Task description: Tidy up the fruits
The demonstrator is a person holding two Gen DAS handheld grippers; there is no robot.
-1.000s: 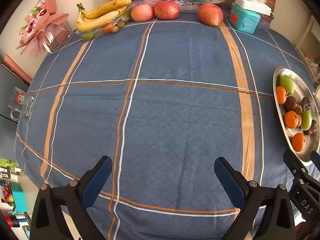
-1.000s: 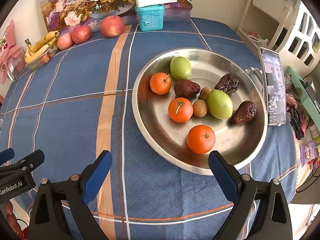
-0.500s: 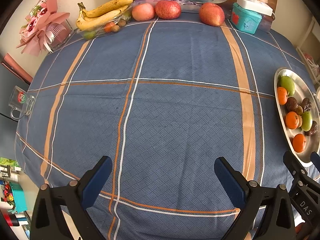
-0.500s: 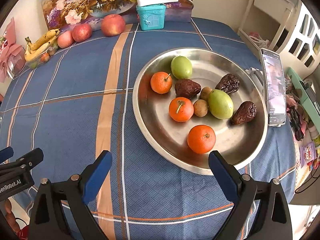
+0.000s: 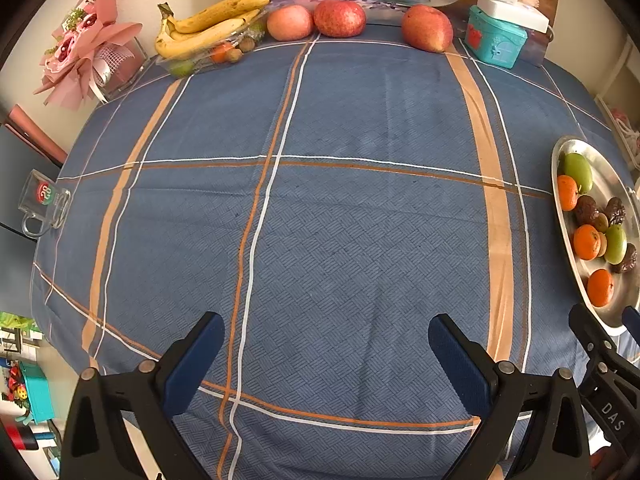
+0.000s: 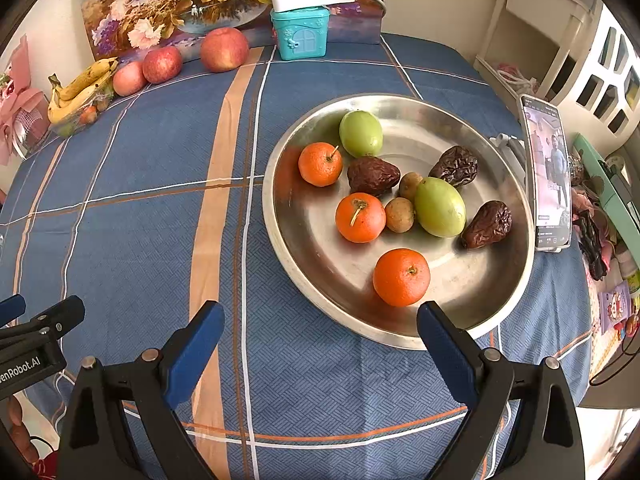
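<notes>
A round steel tray (image 6: 304, 256) on the blue checked tablecloth holds three oranges, two green fruits (image 6: 439, 207), three dark wrinkled dates and two small brown fruits. The nearest orange (image 6: 401, 277) lies just beyond my right gripper (image 6: 318, 326), which is open and empty at the tray's near rim. My left gripper (image 5: 326, 336) is open over bare cloth, with the tray (image 5: 560, 216) at its far right. Bananas (image 5: 208, 26) and three red apples (image 5: 339, 18) sit along the far edge.
A teal house-shaped box (image 6: 301, 32) with a white power strip stands at the back by a flower painting. A phone (image 6: 546, 172) on a stand is right of the tray. A pink bouquet (image 5: 86, 56) and a glass mug (image 5: 42, 204) sit at the left edge.
Both grippers have crept slightly forward and stay open; the tray sits a little lower in the right wrist view. Nothing was picked up.
</notes>
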